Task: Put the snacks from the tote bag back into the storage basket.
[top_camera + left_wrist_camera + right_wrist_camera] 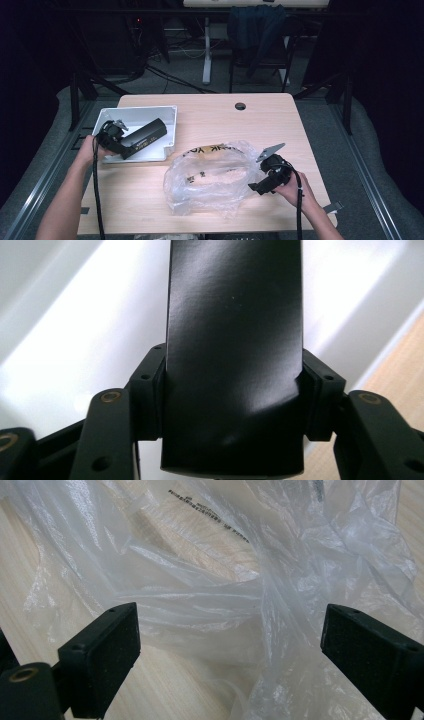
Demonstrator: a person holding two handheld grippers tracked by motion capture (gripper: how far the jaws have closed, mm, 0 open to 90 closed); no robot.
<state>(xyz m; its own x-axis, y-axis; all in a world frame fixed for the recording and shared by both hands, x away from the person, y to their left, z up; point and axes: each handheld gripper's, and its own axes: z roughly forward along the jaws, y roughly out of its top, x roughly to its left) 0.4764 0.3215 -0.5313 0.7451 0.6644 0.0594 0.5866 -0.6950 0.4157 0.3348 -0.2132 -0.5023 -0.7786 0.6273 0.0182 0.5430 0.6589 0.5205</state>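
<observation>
The black box (pixel 234 355), clamped between the left gripper (pixel 118 141) pads, lies over the white tray (pixel 170 116) at 10 o'clock, its label illegible, while the right gripper (pixel 230 655), jaws spread, faces the crumpled clear bag (pixel 210 180) at table centre.

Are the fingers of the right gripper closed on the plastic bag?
No, in the right gripper view the fingers stand wide apart, with the plastic bag lying on the table beyond them.
</observation>
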